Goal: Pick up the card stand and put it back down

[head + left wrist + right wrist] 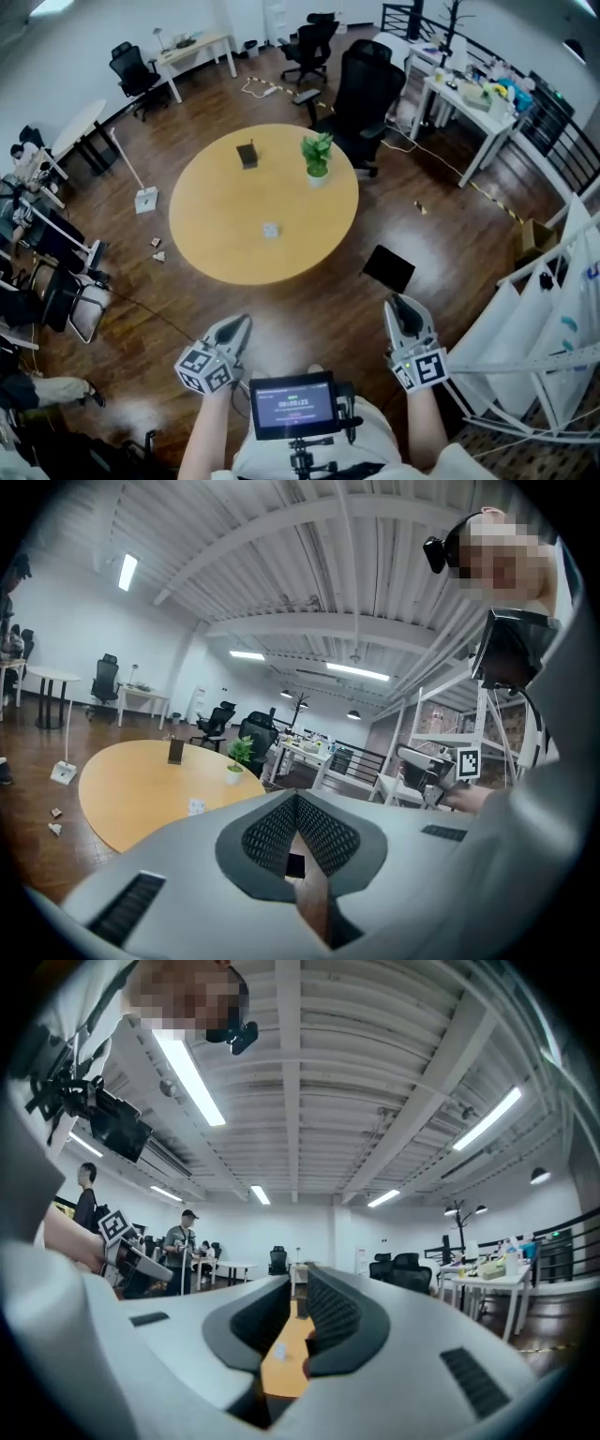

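Left tongs (pixel 244 321) closed, right tongs (pixel 396 302) ajar.

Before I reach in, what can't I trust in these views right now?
- Card stand: too small in the head view to tell whether it holds a card.
- White thing near the table's middle: too small to identify.
- Right gripper view: right tongs hide most of the table.

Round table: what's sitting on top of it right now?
A dark card stand, a potted plant and a small white object nearer the middle. The tabletop hides whatever lies under it.
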### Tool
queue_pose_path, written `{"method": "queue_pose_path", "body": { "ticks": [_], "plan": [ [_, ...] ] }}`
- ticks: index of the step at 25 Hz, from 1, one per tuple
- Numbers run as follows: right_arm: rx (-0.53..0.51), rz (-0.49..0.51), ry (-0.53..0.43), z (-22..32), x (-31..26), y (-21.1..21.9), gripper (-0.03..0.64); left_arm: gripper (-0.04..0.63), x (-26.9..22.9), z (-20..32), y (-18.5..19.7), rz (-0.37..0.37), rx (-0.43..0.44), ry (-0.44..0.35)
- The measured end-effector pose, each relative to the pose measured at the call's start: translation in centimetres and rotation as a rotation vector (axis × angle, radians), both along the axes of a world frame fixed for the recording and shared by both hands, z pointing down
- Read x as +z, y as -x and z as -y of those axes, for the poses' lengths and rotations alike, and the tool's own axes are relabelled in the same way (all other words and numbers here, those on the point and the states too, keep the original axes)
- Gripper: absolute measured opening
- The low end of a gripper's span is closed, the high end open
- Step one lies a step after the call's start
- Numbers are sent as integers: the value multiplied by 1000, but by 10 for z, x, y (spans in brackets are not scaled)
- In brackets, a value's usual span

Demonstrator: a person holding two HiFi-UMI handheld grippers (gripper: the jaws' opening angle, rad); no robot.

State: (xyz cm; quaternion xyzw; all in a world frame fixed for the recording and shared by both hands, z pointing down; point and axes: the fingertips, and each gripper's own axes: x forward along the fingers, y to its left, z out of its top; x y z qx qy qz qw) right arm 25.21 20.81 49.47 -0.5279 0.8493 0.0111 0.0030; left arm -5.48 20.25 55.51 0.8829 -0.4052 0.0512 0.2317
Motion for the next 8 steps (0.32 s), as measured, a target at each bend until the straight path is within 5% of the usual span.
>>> {"method": "queue_pose_path", "body": {
  "ticks": [8],
  "plan": [
    [90,-11,-33,-28,-21,-58,74,0,-5,-3,-30,-9,47,-6]
  ]
}}
